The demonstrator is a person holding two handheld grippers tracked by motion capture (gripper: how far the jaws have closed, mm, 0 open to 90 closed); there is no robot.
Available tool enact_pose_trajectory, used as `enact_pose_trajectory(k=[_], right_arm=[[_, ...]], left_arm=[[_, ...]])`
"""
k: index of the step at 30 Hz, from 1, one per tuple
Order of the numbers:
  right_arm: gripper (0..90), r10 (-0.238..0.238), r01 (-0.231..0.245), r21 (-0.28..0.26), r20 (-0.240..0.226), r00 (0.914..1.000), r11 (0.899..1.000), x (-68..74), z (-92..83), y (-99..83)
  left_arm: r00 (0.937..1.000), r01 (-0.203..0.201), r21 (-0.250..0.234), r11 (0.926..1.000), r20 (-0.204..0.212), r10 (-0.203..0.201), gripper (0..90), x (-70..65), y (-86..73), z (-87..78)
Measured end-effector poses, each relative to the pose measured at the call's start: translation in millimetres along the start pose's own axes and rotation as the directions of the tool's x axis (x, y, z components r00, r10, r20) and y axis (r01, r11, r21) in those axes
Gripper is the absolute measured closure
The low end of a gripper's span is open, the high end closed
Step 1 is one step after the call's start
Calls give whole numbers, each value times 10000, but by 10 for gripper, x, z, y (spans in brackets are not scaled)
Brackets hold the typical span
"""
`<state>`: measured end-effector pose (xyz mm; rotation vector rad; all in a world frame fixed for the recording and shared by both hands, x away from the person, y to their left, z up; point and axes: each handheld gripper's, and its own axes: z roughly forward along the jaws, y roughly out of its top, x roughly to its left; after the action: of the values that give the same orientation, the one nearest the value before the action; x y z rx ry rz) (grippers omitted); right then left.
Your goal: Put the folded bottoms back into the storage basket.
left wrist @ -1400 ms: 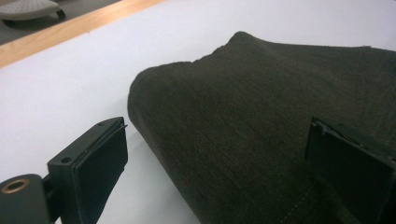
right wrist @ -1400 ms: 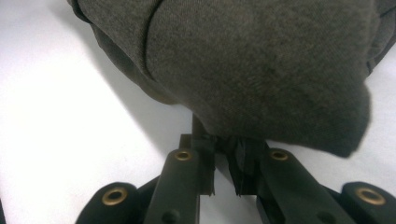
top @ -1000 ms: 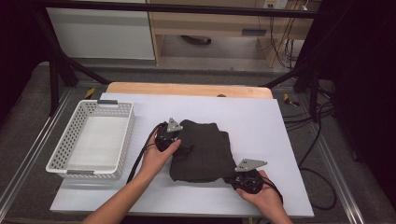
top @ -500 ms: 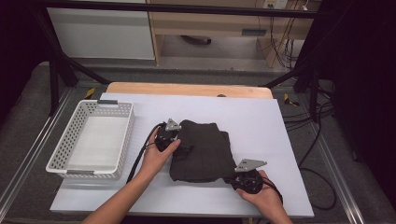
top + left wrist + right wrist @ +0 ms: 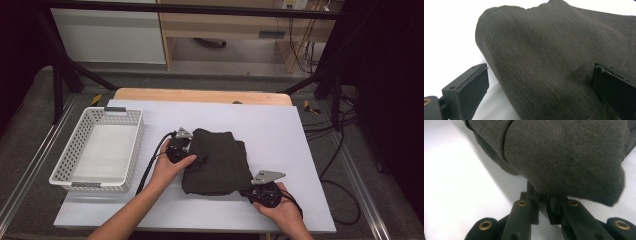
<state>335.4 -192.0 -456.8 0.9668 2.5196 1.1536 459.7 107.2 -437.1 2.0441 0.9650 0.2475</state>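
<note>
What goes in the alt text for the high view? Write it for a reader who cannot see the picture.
A person's two hands hold grippers at a folded dark cloth on a white table: the left gripper at its left edge, the right gripper at its near right corner. An empty white basket stands to the left.

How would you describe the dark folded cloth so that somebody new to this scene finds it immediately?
Start at the white table, with a white perforated basket on its left part. To the right of the basket, near the middle, lies the dark folded cloth. It is the one dark, soft thing on the white surface.
</note>
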Motion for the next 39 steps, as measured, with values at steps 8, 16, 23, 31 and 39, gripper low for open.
enact_pose_trajectory(k=[8, 16, 23, 31, 39], right_arm=[[820, -32, 32, 8, 2, 10000, 10000, 1, -1, 1], [820, -64, 64, 25, 9, 10000, 10000, 4, -2, 1], [820, -83, 83, 16, 3, 10000, 10000, 3, -1, 2], [820, -67, 67, 30, -7, 10000, 10000, 1, -1, 3], [820, -68, 68, 13, -22, 10000, 10000, -2, -1, 1]], left_arm=[[9997, 242, 116, 9996, 61, -243, 35, -1, -8, 14], [9983, 523, 225, 9984, 228, -528, 47, 18, -16, 21], [9960, 680, 327, 9972, 561, -698, 97, 32, -22, 29], [9861, 1308, 580, 9897, 951, -1359, 162, 61, -25, 36], [9663, 2138, 838, 9733, 1279, -2232, 122, 110, -49, 94]])
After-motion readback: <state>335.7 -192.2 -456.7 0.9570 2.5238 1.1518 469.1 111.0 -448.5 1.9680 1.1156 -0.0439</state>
